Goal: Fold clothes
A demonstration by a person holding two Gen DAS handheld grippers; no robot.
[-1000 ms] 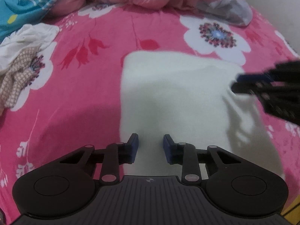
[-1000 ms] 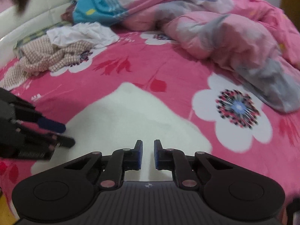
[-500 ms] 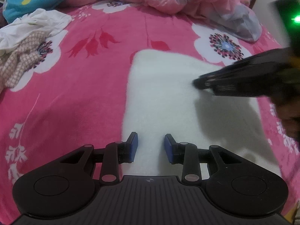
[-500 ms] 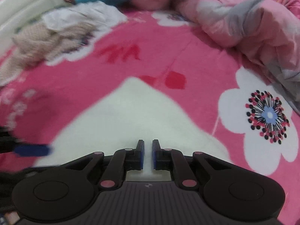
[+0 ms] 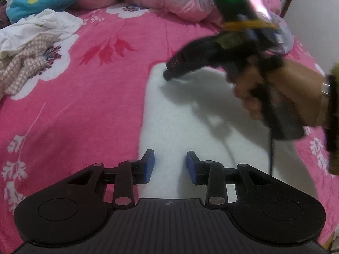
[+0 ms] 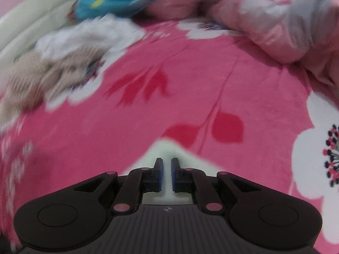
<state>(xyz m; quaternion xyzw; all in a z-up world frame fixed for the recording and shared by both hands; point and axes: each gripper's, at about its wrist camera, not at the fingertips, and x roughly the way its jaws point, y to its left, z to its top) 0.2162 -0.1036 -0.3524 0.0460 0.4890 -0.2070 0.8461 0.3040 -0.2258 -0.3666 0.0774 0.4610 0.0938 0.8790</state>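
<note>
white cloth flat on pink bed

left gripper [image 5: 170,165] jaws apart above near edge of white cloth [image 5: 190,114]. right gripper [image 6: 167,174] jaws nearly together, narrow gap, at far corner. spread on floral bedspread [image 5: 84,105]; crumpled clothes [image 5: 31,48] well apart.

A white fuzzy cloth [image 5: 190,127] lies flat on the pink flowered bed, folded into a neat shape with straight edges. Its far corner [image 6: 164,148] makes a point. It looks like a soft towel or sweater, maybe.
</note>
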